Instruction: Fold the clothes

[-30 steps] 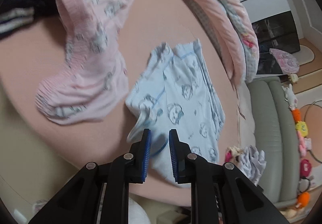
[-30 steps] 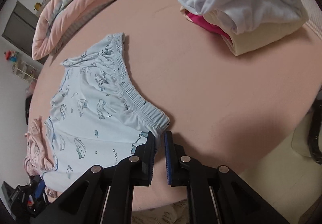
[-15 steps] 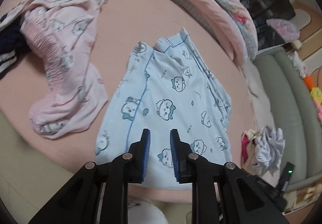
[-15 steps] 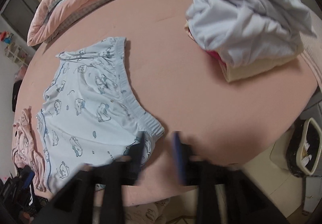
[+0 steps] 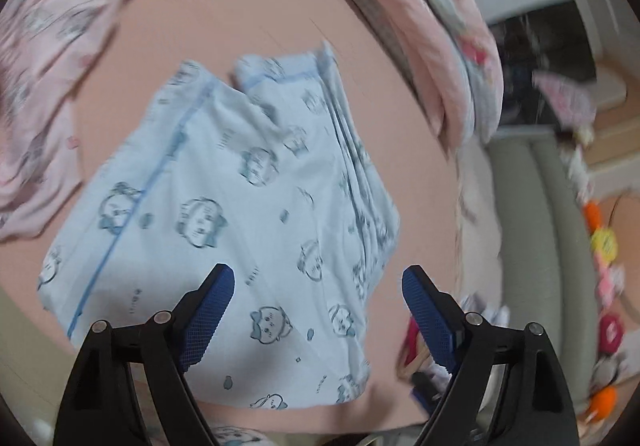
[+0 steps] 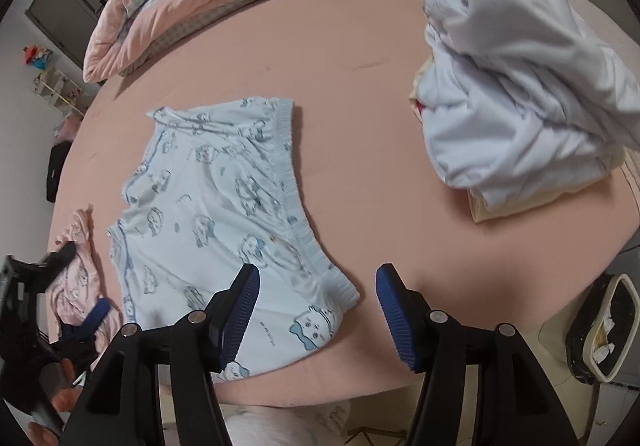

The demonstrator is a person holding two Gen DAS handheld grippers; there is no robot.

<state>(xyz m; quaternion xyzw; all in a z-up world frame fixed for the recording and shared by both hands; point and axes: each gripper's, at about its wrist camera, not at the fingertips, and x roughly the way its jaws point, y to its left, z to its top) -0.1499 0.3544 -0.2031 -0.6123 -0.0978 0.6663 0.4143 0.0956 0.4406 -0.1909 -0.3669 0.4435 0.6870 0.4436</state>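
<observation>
Light-blue printed shorts (image 6: 224,230) lie spread flat on the pink bed (image 6: 380,149). Above them the left gripper (image 5: 318,286) and right gripper (image 6: 316,288) hover, jaws wide and opening, gripping nothing, the fabric lying beneath untouched by the pads.

A pink quilt (image 6: 208,1) lies upper left, a grey sofa (image 5: 532,246) at right, a bin (image 6: 604,326) lower right.
</observation>
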